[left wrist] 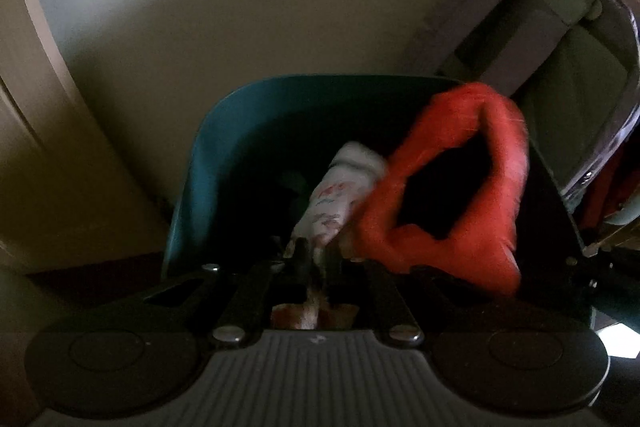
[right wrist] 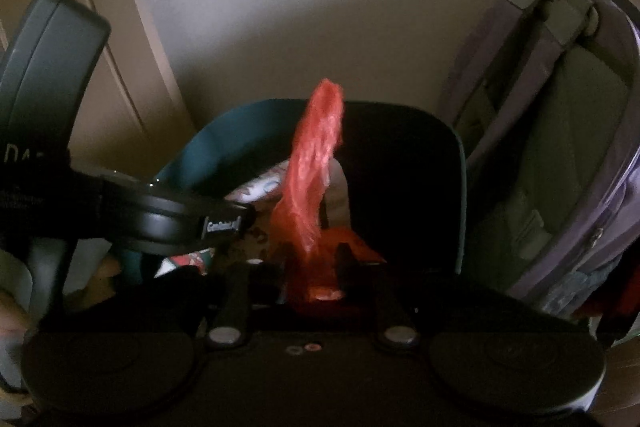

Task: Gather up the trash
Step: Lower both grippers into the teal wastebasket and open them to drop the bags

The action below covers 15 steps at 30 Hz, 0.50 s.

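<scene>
While both grippers hang over the bin, the scene reads as follows.

Left gripper (left wrist: 310, 259): jaws drawn close on the lower end of a white printed wrapper (left wrist: 336, 203), which slants up over the bin's dark inside.
Right gripper (right wrist: 314, 259): jaws pinched on a red plastic bag (right wrist: 316, 167); in the right wrist view a twisted strip of it stands upright between the fingers, and in the left wrist view it forms an open loop just right of the wrapper.
Teal bin (left wrist: 208, 167): open-topped, its rim curving around both pieces of trash; the inside is too dark to read.
Room to move: the bin's back rim sits near a pale wall (left wrist: 200, 7); a purple backpack (right wrist: 560, 147) crowds its right edge; a door (right wrist: 100, 27) with a metal handle stands to the left.
Writing: the wrapper's print is blurred; a small label on the left gripper's body, seen from the right wrist, cannot be made out.
</scene>
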Available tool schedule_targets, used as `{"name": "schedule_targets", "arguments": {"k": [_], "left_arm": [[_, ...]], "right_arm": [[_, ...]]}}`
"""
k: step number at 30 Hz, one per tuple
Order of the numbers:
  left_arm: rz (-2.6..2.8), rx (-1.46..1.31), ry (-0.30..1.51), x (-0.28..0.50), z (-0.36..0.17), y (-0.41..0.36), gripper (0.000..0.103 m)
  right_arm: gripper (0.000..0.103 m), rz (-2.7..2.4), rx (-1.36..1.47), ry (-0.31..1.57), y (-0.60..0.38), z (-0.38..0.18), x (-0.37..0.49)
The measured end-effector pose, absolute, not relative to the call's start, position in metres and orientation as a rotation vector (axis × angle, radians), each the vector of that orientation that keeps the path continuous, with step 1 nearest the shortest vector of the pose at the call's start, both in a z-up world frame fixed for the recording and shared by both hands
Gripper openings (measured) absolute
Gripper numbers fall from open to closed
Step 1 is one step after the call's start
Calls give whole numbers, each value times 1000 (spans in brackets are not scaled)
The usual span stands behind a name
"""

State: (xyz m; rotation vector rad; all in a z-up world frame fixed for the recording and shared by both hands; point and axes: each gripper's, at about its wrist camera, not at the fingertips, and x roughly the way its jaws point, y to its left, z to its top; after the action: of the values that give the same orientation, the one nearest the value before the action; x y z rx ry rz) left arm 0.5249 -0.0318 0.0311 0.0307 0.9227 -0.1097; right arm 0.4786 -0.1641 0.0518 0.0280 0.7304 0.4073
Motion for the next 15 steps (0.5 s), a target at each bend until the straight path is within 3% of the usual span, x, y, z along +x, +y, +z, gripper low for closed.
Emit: {"name": "schedule_targets", "arguments": {"k": [4, 6, 15], "left_arm": [[-102, 18, 901, 519, 41, -30, 47], [-101, 16, 883, 510, 47, -29, 53], [-124, 39, 798, 449, 100, -28, 62]], "right_arm": [[46, 392, 11, 715, -166, 61, 467], [48, 394, 2, 705, -167, 69, 462], [53, 413, -24, 640, -174, 108, 400]]}}
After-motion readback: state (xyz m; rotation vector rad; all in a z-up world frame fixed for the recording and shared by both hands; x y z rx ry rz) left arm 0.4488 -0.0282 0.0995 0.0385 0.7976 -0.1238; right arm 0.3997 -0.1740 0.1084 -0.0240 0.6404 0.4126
